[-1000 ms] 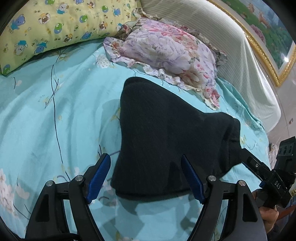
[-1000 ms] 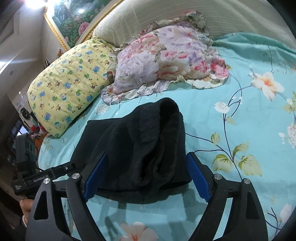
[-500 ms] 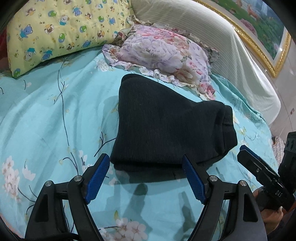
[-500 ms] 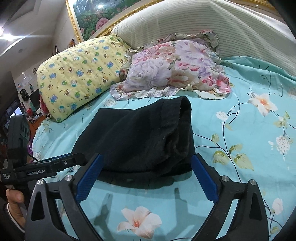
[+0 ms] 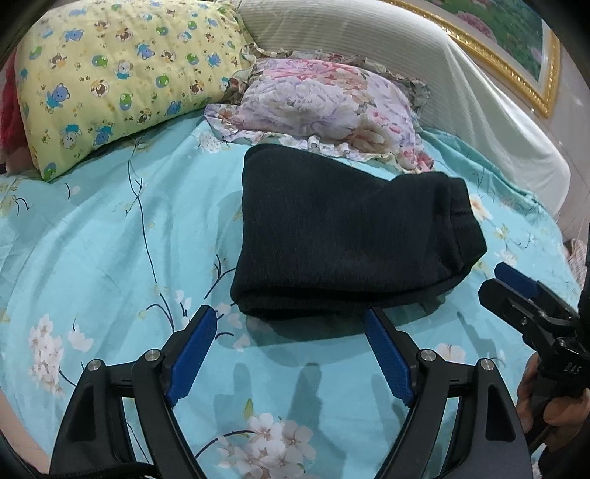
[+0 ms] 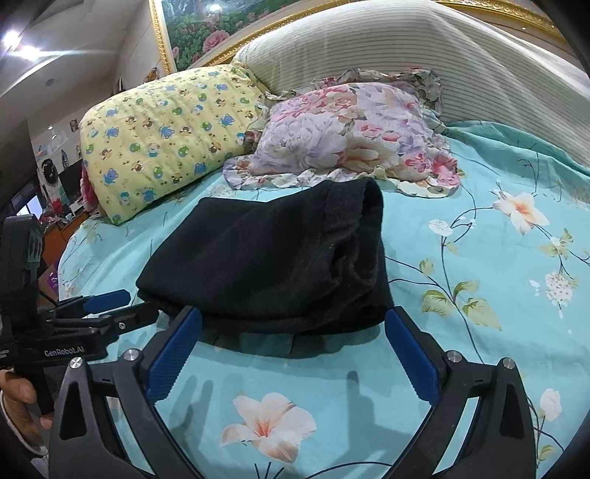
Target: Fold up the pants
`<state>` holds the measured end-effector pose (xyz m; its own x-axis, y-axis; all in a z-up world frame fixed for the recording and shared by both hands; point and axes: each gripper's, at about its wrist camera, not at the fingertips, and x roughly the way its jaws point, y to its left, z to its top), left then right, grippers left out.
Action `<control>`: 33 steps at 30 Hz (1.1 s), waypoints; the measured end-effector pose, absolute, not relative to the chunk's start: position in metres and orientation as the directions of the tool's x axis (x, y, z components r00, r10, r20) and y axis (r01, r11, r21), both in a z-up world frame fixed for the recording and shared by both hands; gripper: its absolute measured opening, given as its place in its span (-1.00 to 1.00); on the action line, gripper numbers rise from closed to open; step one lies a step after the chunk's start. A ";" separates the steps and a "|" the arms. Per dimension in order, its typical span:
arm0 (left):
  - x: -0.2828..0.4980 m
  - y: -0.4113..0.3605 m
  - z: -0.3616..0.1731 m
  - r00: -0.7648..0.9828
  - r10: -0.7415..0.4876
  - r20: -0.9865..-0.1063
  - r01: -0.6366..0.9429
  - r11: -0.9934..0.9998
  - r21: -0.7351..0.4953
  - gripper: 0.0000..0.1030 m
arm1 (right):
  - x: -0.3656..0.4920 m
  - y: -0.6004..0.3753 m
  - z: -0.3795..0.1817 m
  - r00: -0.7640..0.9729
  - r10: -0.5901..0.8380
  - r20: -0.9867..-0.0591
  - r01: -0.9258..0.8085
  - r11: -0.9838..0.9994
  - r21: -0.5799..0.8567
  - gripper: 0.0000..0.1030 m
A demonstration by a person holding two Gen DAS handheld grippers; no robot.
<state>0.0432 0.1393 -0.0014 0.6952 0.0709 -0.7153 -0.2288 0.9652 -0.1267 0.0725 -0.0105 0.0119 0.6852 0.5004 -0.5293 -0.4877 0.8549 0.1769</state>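
The black pants (image 5: 343, 235) lie folded into a compact bundle on the turquoise floral bedsheet (image 5: 110, 239); they also show in the right wrist view (image 6: 273, 258). My left gripper (image 5: 289, 317) is open and empty, just short of the bundle's near edge, above the sheet. My right gripper (image 6: 293, 317) is open and empty, its fingers level with the bundle's near edge. The right gripper shows at the right in the left wrist view (image 5: 516, 285). The left gripper shows at the left in the right wrist view (image 6: 110, 298).
A yellow bear-print pillow (image 5: 110, 73) and a floral ruffled pillow (image 5: 324, 110) lie behind the pants against a pale padded headboard (image 5: 461, 92). A gold-framed painting (image 6: 206, 29) hangs above. The bed's edge and room clutter (image 6: 51, 191) lie at the left.
Both grippers have pulled back from the folded pants and risen; the bundle, between the fingers a second ago, now lies beyond the fingertips. The pants stay put.
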 end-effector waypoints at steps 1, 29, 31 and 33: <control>0.044 0.138 -0.002 0.694 0.079 -0.716 -0.230 0.966 -0.117 0.61 | 0.071 -0.010 0.011 0.685 0.503 -0.526 -0.493 0.853 0.174 0.93; 0.047 0.131 -0.019 0.681 0.204 -0.703 -0.278 0.961 0.009 0.76 | 0.075 0.013 -0.010 0.676 0.503 -0.538 -0.538 0.836 0.105 0.95; 0.048 0.132 -0.020 0.679 0.201 -0.706 -0.277 0.961 0.007 0.76 | 0.075 0.014 -0.010 0.676 0.505 -0.537 -0.541 0.835 0.104 0.95; 0.048 0.132 -0.020 0.679 0.204 -0.705 -0.279 0.960 0.009 0.76 | 0.075 0.014 -0.010 0.676 0.505 -0.536 -0.540 0.835 0.105 0.95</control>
